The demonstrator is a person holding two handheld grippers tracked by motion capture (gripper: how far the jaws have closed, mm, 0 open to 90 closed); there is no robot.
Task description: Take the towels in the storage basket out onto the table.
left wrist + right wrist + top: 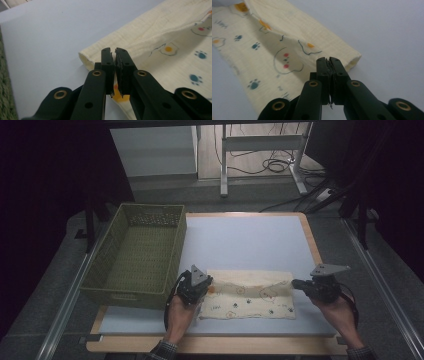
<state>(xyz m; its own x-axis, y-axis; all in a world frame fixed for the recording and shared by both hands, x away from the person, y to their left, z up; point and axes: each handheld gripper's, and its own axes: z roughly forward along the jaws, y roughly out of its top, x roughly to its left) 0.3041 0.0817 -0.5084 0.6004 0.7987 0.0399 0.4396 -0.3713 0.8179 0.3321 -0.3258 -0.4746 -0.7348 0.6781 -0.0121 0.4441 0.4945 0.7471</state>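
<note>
A cream cloth [250, 300] printed with paw marks and small animals lies flat on the white table top, near the front edge. Its top layer is folded over along the far side. My left gripper [206, 282] is at the cloth's left end and is shut on a corner of that top layer. In the left gripper view its jaws [115, 51] are pressed together with a bit of cloth [150, 40] between the pads. My right gripper [295, 283] is at the right end, jaws [329, 60] likewise shut on the cloth [274, 50] edge.
A green woven basket [127, 296] stands on the left of the table, close beside my left gripper. White table top [240, 240] stretches beyond the cloth. Desk legs and cables [270, 165] lie on the floor behind the table.
</note>
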